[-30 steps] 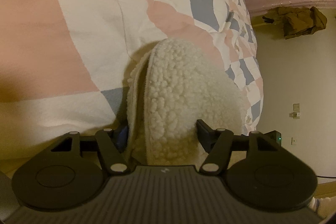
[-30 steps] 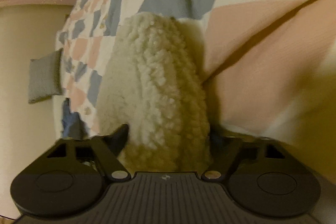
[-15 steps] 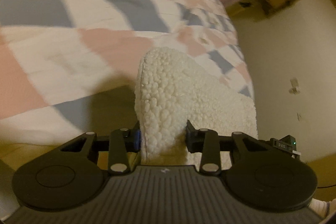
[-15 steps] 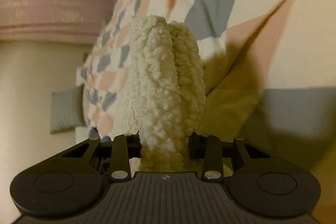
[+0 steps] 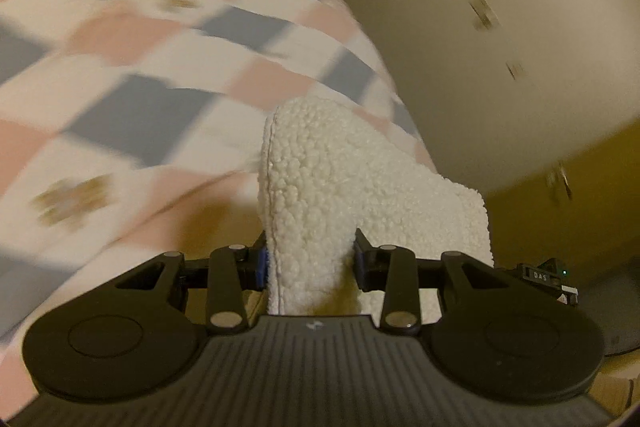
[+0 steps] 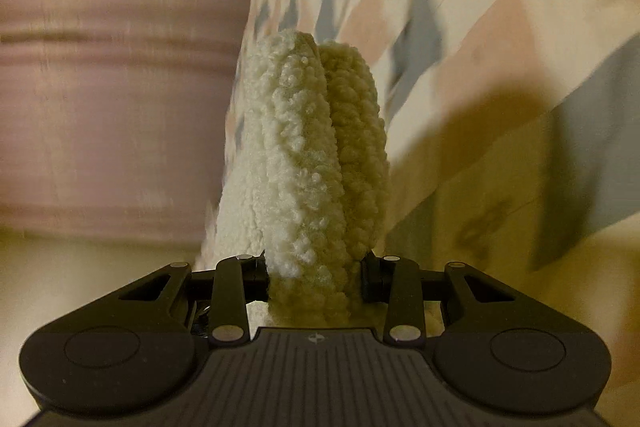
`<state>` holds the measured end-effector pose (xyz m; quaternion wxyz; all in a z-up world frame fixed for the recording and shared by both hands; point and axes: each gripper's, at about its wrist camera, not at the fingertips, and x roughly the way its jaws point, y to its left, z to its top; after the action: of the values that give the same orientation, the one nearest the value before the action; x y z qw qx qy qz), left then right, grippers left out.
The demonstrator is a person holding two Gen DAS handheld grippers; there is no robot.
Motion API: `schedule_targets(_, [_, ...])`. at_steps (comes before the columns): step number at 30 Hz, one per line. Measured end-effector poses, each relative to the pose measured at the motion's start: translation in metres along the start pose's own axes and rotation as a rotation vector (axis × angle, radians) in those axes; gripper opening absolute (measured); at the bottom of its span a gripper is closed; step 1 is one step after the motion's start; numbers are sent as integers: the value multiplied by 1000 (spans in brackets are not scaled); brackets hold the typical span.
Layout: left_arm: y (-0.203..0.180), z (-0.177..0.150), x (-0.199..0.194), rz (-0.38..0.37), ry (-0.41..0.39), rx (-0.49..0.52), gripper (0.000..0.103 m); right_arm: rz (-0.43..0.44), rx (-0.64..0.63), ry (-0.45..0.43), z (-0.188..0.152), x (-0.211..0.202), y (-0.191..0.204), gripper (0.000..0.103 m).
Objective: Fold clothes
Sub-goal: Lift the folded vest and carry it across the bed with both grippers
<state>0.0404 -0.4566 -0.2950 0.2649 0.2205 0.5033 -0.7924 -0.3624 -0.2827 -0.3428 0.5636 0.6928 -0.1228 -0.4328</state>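
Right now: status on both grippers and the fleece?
Left gripper shut on fleece. Right gripper shut on fleece, doubled layers. Fleece lifted over quilt. Nothing in the way.

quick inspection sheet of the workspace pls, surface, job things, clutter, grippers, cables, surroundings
surface: bed with a pink, grey and white patchwork quilt, blurred by motion.
job's things: one white fleece garment, bunched, raised off the quilt, held at two places.
clutter: nothing seen on the quilt in these views.
grippers: left gripper shut on the fleece; right gripper shut on a doubled-up fold of it.
cables: nothing seen clearly.
surroundings: pale wall with small fittings too blurred to identify; pink ribbed surface beyond the bed in the right wrist view.
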Motion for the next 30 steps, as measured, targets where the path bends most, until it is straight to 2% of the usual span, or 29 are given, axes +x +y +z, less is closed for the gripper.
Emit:
schedule_targets(7, [-106, 55, 151, -86, 153, 178, 33, 17, 155, -264, 40, -107, -58, 36])
schedule_targets(14, [-202, 116, 324, -161, 247, 295, 33, 41, 273, -495, 108, -179, -113, 36])
schedule_targets(20, [-275, 169, 461, -197, 294, 433, 33, 83, 323, -648, 193, -208, -162, 36])
schedule_targets(23, [-300, 190, 513, -200, 307, 489, 33, 107, 342, -698, 231, -207, -185, 36])
schedule_targets(26, [-310, 205, 558, -186, 327, 527, 33, 117, 352, -723, 267, -209, -213, 36])
schedule_targets(30, [-305, 215, 614, -144, 358, 558, 33, 108, 388, -742, 306, -203, -252, 36])
